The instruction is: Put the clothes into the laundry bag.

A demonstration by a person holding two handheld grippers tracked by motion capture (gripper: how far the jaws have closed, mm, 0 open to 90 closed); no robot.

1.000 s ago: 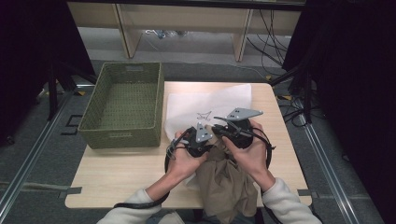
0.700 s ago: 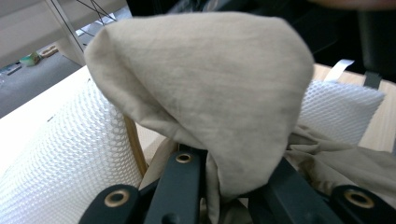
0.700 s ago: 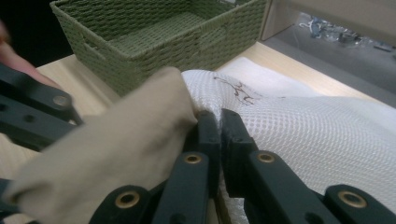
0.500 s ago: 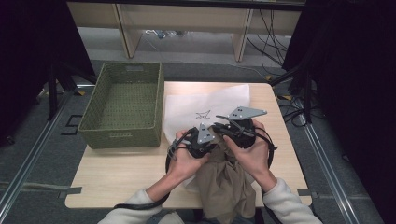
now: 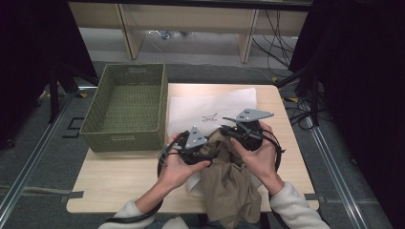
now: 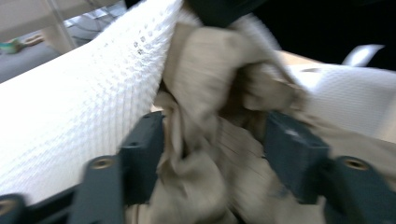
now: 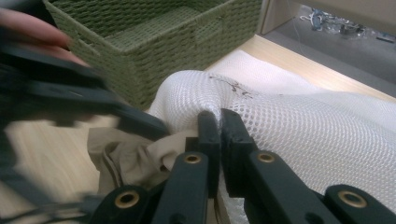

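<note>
Since a moment ago the left gripper (image 5: 206, 151) has slid a little leftward across the counter (image 5: 119, 179), and its jaws have just been opening: they now stand apart with the bunched tan cloth (image 6: 205, 140) between them, the pads no longer pinching it. Over on the other side, the right gripper (image 7: 218, 122) is clamped tight on the edge of the white mesh bag (image 7: 299, 126), lifting it into a ridge. That cloth hangs off the counter's near edge, its top at the bag's mouth. Beside them sits the green woven basket (image 5: 126, 112).
</note>
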